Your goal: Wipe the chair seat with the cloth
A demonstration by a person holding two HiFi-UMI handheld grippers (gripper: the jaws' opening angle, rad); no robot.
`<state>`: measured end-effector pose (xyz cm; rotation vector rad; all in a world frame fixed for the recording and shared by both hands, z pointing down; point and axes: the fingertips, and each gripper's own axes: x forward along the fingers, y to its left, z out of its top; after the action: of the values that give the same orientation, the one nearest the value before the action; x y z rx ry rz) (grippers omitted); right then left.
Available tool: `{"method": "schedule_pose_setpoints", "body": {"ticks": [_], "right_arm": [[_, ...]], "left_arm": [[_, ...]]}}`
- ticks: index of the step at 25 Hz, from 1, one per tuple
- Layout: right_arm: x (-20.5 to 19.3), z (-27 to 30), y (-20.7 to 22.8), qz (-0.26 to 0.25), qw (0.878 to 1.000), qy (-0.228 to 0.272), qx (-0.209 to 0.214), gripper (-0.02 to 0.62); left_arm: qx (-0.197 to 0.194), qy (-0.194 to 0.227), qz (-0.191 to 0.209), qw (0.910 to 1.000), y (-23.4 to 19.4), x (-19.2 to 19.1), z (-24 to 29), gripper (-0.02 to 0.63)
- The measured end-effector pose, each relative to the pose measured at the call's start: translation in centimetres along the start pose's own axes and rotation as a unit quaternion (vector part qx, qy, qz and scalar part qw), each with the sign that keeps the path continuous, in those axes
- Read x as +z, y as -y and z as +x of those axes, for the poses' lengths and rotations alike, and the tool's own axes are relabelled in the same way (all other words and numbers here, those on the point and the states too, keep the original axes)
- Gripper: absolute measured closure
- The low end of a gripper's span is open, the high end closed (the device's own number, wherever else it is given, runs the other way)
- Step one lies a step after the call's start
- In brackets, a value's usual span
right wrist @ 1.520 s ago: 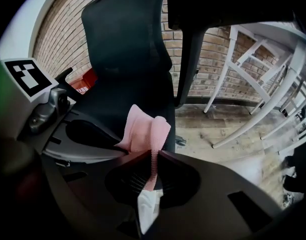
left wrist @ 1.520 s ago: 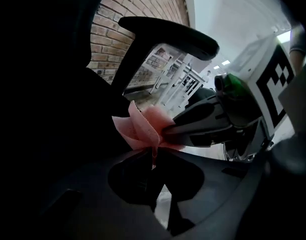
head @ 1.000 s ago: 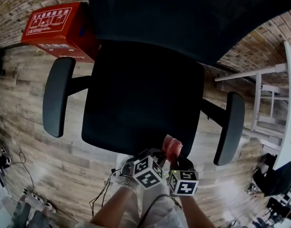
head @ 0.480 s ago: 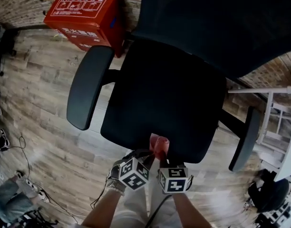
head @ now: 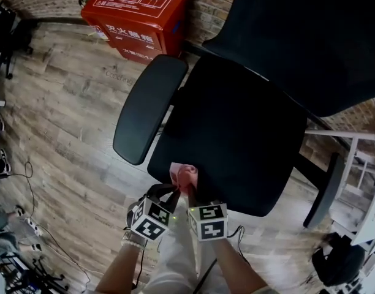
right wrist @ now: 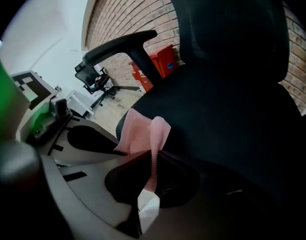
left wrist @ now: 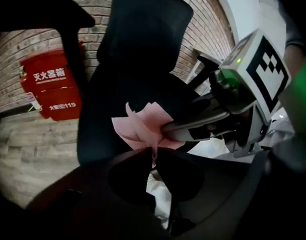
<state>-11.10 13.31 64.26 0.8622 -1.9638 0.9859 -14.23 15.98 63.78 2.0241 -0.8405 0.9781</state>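
Observation:
The black chair seat [head: 236,127] fills the middle of the head view. A crumpled pink cloth [head: 184,176] rests at the seat's near left corner. Both grippers hold it side by side. My left gripper [head: 177,192] is shut on the cloth [left wrist: 142,130], which bunches up just past the closed jaws. My right gripper [head: 191,193] is also shut on the cloth [right wrist: 142,133], and a strip of it hangs down between the jaws. Each gripper shows in the other's view: the right gripper [left wrist: 193,126] and the left gripper [right wrist: 100,151].
The chair's left armrest [head: 147,106] lies just left of the cloth, and the right armrest [head: 325,188] is far right. The tall backrest [head: 310,35] rises behind the seat. A red box [head: 138,14] stands against the brick wall. A white frame [head: 359,158] is at the right; cables [head: 28,182] lie on the floor.
Both grippers, still holding the pink cloth, have slid left along the seat's front edge, from near its right front to its left front corner.

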Motion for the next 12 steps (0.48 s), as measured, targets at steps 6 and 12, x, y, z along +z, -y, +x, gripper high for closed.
{"method": "schedule_pose_setpoints", "body": {"ticks": [6, 12], "right_arm": [[2.3, 2.6, -4.2, -0.04, 0.998, -0.006, 0.041, 0.545], [3.2, 3.8, -6.5, -0.062, 0.996, -0.009, 0.064, 0.544]], "left_arm": [[0.043, 0.015, -0.049, 0.9977, -4.4, -1.7, -2.5, 0.566], [0.065, 0.02, -0.072, 0.9951, -6.5, -2.7, -3.8, 0.566]]}}
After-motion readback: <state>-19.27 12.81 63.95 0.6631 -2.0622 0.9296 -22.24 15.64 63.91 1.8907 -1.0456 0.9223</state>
